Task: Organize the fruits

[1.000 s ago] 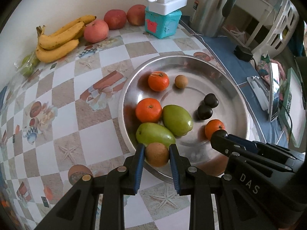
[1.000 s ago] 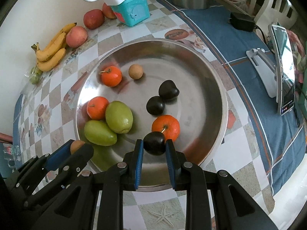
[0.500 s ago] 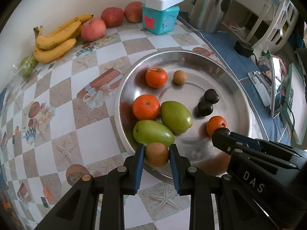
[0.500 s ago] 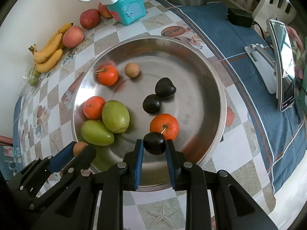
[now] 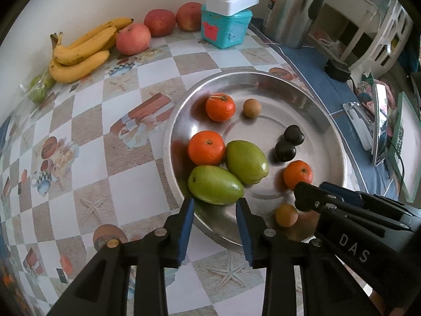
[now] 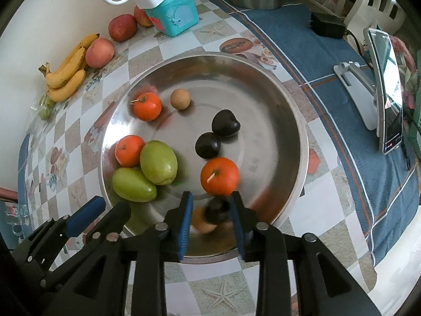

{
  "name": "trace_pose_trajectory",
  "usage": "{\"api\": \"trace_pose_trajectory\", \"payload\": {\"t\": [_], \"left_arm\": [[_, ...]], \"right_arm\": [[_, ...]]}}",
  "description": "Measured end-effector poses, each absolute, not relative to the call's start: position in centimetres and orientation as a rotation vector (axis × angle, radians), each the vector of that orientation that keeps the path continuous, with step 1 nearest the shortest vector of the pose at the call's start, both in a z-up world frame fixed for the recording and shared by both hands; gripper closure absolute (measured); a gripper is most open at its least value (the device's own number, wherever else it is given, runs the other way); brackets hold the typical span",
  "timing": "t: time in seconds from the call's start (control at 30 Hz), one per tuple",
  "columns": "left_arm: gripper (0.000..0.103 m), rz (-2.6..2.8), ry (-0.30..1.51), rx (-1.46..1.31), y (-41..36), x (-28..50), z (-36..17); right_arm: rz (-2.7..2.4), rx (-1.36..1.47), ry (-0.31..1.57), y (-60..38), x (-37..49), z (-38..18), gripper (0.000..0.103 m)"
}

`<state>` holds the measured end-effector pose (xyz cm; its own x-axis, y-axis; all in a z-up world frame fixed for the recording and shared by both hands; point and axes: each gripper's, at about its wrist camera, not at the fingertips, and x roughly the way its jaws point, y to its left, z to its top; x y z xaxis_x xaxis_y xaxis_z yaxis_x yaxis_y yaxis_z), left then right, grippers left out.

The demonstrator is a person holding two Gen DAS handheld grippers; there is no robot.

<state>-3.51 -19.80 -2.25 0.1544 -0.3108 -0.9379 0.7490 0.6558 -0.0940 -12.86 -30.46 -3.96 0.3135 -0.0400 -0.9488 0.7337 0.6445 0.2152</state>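
Left wrist view: my left gripper (image 5: 214,212), jaws just opened, is empty; my right gripper (image 6: 211,209) released too. I count on the tray (image 5: 302,84) three oranges (image 5: 206,147), two green mangoes (image 5: 246,162), two dark plums (image 5: 285,151) away from its near rim, where a third plum (image 6: 217,209) and one of two brown fruits (image 5: 286,215) lie.

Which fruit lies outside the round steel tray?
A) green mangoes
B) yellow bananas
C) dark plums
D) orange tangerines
B: the bunch of yellow bananas lies on the checkered tablecloth by the wall, apart from the round steel tray, which holds the other three kinds.
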Motion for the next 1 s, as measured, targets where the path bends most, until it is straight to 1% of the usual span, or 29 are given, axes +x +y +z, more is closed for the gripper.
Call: {"api": "trace_pose_trajectory", "payload": {"t": [0.03,0.1,0.13,0.27,0.33,0.43,0.5,0.53,0.57,0.7,0.93,0.97,1.0], "left_arm": [[0.061,-0.789,1.192,0.444,-19.7,-3.4,-2.3],[0.053,-0.774,1.2,0.435,-19.4,-3.0,-2.4],[0.052,-0.765,1.208,0.425,-19.1,-2.8,-2.4],[0.048,-0.732,1.226,0.401,-18.3,-2.0,-2.5],[0.045,-0.708,1.232,0.379,-17.7,-1.5,-2.4],[0.036,-0.651,1.246,0.351,-16.7,-0.7,-2.5],[0.026,-0.582,1.257,0.336,-15.7,0.2,-2.8],[0.023,-0.541,1.258,0.334,-15.3,0.6,-3.0],[0.019,-0.496,1.255,0.331,-14.7,1.0,-3.1],[0.0,-0.373,1.249,0.305,-12.4,2.0,-3.5],[0.0,-0.297,1.225,0.281,-10.0,2.1,-3.3],[0.0,-0.292,1.219,0.283,-9.8,2.1,-3.3],[0.0,-0.289,1.211,0.286,-9.6,2.2,-3.2]], "right_arm": [[-0.576,0.726,1.151,-30.5,-12.9,-4.0,0.066],[-0.581,0.728,1.15,-30.5,-12.9,-4.0,0.062],[-0.582,0.73,1.149,-30.6,-12.9,-4.0,0.06],[-0.582,0.728,1.147,-30.5,-12.9,-4.0,0.045],[-0.58,0.73,1.145,-30.6,-13.0,-4.0,0.045],[-0.574,0.724,1.148,-30.5,-12.9,-4.0,0.044],[-0.571,0.712,1.153,-30.3,-12.7,-4.1,0.038],[-0.569,0.706,1.153,-30.3,-12.6,-4.0,0.036],[-0.564,0.699,1.15,-30.1,-12.6,-4.0,0.033],[-0.55,0.67,1.145,-29.6,-12.1,-3.8,0.032],[-0.529,0.569,1.167,-27.8,-11.5,-3.8,0.029],[-0.53,0.558,1.169,-27.6,-11.4,-3.9,0.021],[-0.529,0.552,1.169,-27.4,-11.3,-3.9,0.009]]}}
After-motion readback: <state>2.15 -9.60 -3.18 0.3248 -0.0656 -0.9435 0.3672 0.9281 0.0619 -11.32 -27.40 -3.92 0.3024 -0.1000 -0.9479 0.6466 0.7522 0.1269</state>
